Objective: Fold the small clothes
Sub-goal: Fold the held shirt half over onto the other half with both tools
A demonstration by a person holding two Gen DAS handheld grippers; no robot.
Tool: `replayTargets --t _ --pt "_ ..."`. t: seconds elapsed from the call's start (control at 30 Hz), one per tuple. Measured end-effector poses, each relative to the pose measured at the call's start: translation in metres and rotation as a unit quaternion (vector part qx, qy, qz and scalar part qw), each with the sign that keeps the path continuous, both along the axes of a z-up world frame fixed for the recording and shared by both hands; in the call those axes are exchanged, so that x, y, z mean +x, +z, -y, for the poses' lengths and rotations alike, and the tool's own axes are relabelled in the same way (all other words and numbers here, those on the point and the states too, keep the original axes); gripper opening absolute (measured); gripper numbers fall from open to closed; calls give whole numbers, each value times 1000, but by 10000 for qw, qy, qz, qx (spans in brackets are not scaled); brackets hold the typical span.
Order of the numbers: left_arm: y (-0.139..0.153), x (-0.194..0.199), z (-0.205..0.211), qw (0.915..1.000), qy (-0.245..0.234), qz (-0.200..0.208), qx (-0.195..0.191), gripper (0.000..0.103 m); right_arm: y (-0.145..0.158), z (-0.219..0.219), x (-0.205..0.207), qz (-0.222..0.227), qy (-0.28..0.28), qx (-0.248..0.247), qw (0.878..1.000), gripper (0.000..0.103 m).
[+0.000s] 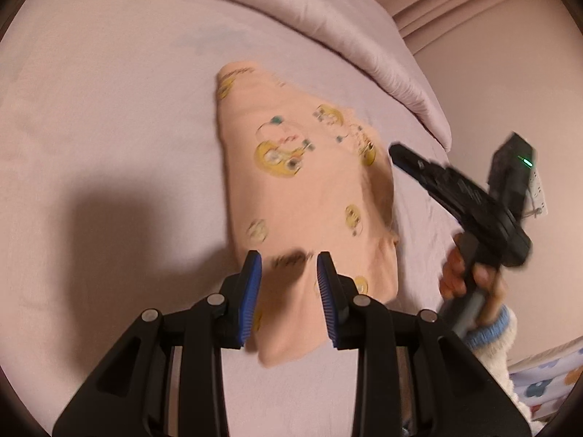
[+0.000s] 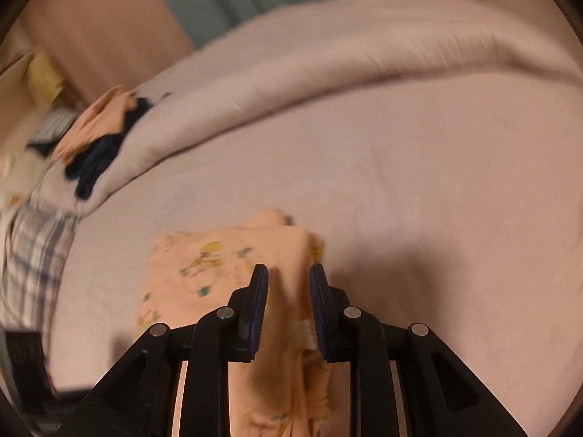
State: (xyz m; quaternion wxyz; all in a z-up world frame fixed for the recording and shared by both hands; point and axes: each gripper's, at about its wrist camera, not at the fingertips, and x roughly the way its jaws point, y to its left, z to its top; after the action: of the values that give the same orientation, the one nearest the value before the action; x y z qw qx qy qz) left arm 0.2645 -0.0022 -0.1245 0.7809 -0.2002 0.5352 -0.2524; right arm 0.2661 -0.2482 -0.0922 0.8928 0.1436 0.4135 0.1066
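A fold is under way on the peach garment, which lies on the pink bed sheet in front of the rolled-back duvet. In the left wrist view it looks already doubled over into a long, tapering shape; the far end is flat, the near end runs between the blue pads of the left hand-held gripper.

Those jaws stand narrow, with cloth lying in the gap, but the pads seem clear of it — no firm pinch shows. The right hand-held gripper is much the same: narrow, parted, the garment's edge passing between its fingers without being squeezed. From the left view it hangs just beside the garment's right edge, held in a hand with a blue-cuffed sleeve.

The fabric is soft and thin, printed with yellow cartoon figures and small teal marks, and blurred here by motion.

My judgement: next comes either a fresh grip on the near end to bring it over toward the far one, or a smoothing pass. Both call for an even hold on both corners so the layers stay aligned.

A pile of other clothes waits on the duvet's end.
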Motion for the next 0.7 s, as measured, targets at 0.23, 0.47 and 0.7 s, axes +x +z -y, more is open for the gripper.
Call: replayTargets --t 0.23,0.47,0.7 --pt "-9 25 19 9985 97 492 220 27 -9 -40 -48 237 1136 -705 9907 23" --pt "-36 55 26 9985 199 248 439 12 -50 -34 -53 -56 1128 -1097 9875 18" --pt "-15 26 25 9952 34 606 766 14 -35 -35 -64 26 1108 -999 9888 18"
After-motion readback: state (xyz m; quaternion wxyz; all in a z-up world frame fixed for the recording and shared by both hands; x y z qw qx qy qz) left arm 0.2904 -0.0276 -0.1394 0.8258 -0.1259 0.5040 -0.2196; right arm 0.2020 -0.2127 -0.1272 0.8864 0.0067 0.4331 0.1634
